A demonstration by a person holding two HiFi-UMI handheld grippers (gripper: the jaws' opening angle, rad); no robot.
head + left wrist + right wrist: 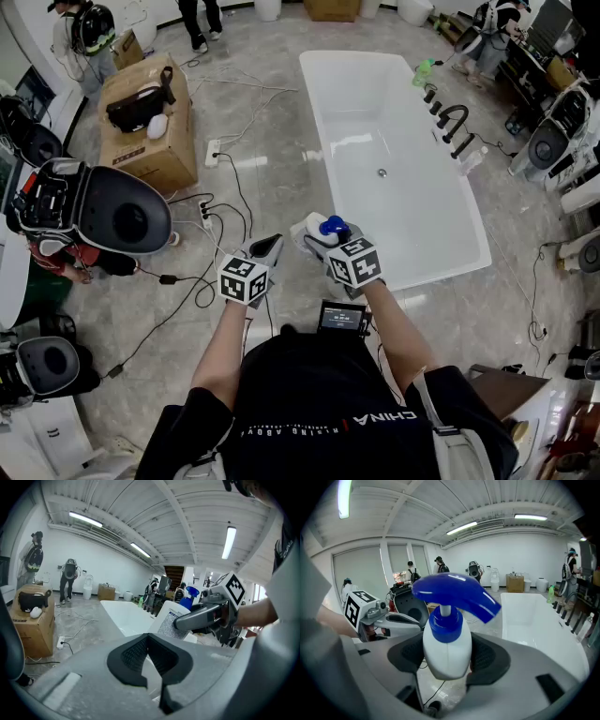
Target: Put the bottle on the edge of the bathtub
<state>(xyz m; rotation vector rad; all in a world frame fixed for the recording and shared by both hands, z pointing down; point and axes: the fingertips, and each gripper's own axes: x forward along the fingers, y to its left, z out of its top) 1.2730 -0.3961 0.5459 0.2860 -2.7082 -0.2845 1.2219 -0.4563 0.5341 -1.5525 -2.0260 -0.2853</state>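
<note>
Floor: glossy grey marble-look floor [272, 131], crossed by loose cables [230, 202], with a white power strip [213, 152] lying on it.
Room: a big hall with a white ribbed ceiling [140, 508] and strip lights [84, 520]. People stand at the far wall.
Bathtub: a white freestanding bathtub [314, 103] right of centre, running from far to near. A black faucet set [450, 122] stands along its right rim, and a green bottle [424, 70] is by its far right corner.
Left side: a cardboard box [150, 155] with a black bag [139, 103] on top.
Spray bottle: a white spray bottle [330, 228] with a blue trigger head, held in the air over the floor just left of the tub's near end, not on the rim.
Right hand-held gripper: the right hand-held gripper [328, 234] has both pads clamped on the bottle's white body.
Left hand-held gripper: the left hand-held gripper [267, 246] is just left of the right one, jaws together, with nothing between them.
Head view only: the tub's drain [382, 172], the cables and the box.
Left gripper view only: the bottle's printed label and the ceiling.
Right gripper view only: the pads meeting the bottle, with the blue trigger pointing right toward the tub.
</note>
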